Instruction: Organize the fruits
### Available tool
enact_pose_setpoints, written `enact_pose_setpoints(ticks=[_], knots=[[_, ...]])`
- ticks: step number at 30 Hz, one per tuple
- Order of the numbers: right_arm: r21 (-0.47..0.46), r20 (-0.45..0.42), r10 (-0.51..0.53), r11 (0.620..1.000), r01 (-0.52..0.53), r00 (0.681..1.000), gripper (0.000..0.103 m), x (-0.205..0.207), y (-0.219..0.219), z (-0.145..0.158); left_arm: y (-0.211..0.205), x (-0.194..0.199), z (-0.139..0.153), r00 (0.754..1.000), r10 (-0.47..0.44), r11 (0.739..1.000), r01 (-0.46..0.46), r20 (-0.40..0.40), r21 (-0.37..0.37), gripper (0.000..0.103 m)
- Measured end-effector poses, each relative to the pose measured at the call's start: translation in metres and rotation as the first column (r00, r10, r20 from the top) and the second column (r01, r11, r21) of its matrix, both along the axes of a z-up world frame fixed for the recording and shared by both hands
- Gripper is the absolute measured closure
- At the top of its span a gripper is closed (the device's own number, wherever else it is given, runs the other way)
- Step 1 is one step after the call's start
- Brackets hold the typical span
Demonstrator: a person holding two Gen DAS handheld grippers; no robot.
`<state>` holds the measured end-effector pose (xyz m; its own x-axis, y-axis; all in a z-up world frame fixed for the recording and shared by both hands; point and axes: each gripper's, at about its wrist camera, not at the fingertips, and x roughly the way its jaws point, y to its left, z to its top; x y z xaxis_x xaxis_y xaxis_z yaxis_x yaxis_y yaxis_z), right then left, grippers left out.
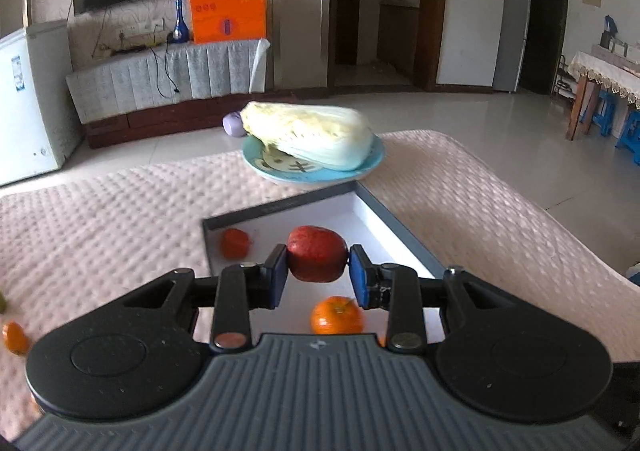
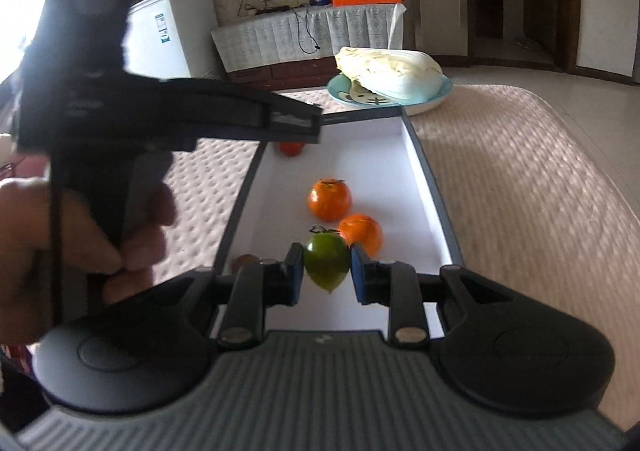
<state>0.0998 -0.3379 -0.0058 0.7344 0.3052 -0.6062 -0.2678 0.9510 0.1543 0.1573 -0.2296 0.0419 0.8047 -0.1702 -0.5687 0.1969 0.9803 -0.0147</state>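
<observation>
My left gripper is shut on a red apple and holds it above a shallow white tray with a dark rim. In that tray lie an orange tangerine below the apple and a small red-orange fruit at the far left corner. My right gripper is shut on a green lemon-shaped fruit over the tray's near end. Two tangerines lie in the tray beyond it. The left gripper's body crosses the right wrist view.
A blue plate with a napa cabbage stands beyond the tray. A tangerine lies on the pink quilted tabletop at far left. A small brown fruit sits left of the tray.
</observation>
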Motion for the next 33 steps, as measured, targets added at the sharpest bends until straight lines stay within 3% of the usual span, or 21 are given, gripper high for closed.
enact_pose_setpoints(ticks=[4, 5, 12, 18, 28, 33], knots=[[-0.001, -0.009, -0.011, 1.0, 0.011, 1.0, 0.075, 0.001, -0.005, -0.002, -0.009, 0.001, -0.004, 1.0, -0.015, 1.0, 0.015, 0.014, 0.005, 0.039], [0.0, -0.011, -0.014, 1.0, 0.014, 1.0, 0.075, 0.002, -0.005, -0.003, -0.011, 0.0, -0.003, 1.0, -0.022, 1.0, 0.022, 0.022, -0.001, 0.038], [0.001, -0.013, -0.042, 0.999, 0.042, 0.999, 0.075, 0.01, -0.008, -0.005, -0.003, -0.018, 0.007, 0.999, -0.019, 1.0, 0.019, 0.045, 0.008, 0.037], [0.008, -0.002, -0.067, 0.998, 0.067, 0.998, 0.075, 0.017, -0.004, -0.006, 0.037, -0.056, 0.015, 0.999, 0.017, 1.0, -0.017, 0.051, -0.007, 0.037], [-0.031, 0.011, -0.09, 0.995, 0.09, 0.996, 0.075, 0.035, 0.016, -0.012, 0.103, -0.138, 0.003, 0.999, 0.045, 0.999, -0.045, 0.02, 0.001, 0.037], [-0.036, 0.008, -0.118, 0.992, 0.118, 0.993, 0.075, 0.045, 0.019, -0.017, 0.13, -0.159, -0.014, 0.996, 0.084, 0.996, -0.084, 0.003, -0.036, 0.037]])
